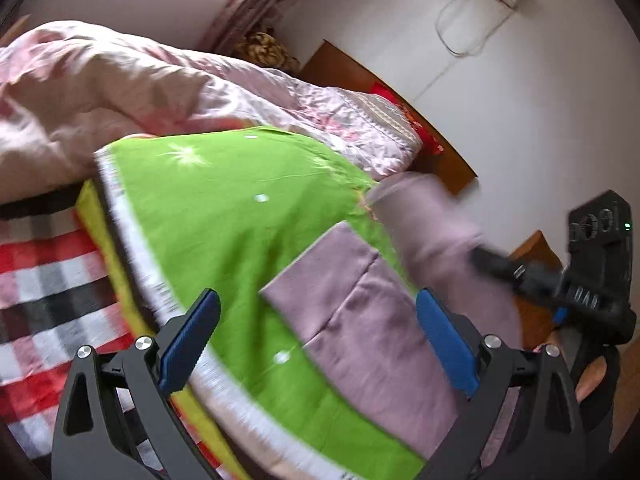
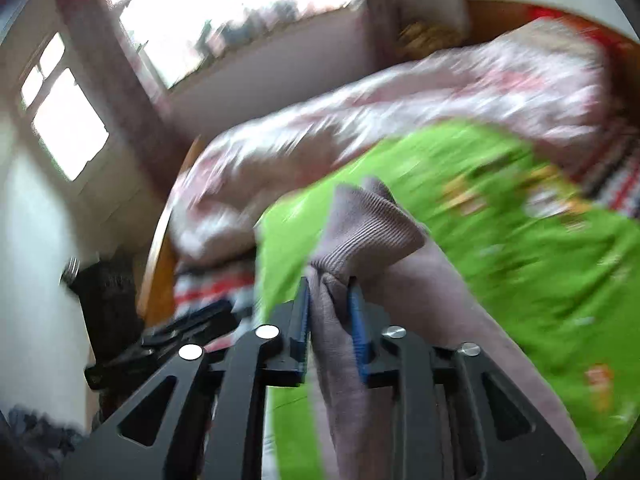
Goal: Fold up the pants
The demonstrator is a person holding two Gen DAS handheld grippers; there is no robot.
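Mauve soft-knit pants (image 1: 360, 320) lie across a bright green bedspread (image 1: 224, 216) in the lower centre of the left wrist view, one leg lifted toward the right edge. At lower centre of the right wrist view, the right gripper (image 2: 330, 280) pinches the ribbed cuff (image 2: 364, 228). The left gripper (image 1: 320, 320) hangs spread wide above the fabric, holding nothing, a crumpled pink floral quilt (image 1: 120, 88) filling the upper left.

Pants (image 1: 360, 312) on blanket (image 1: 224, 216), quilt (image 1: 100, 92) behind, headboard (image 1: 440, 148) beyond.
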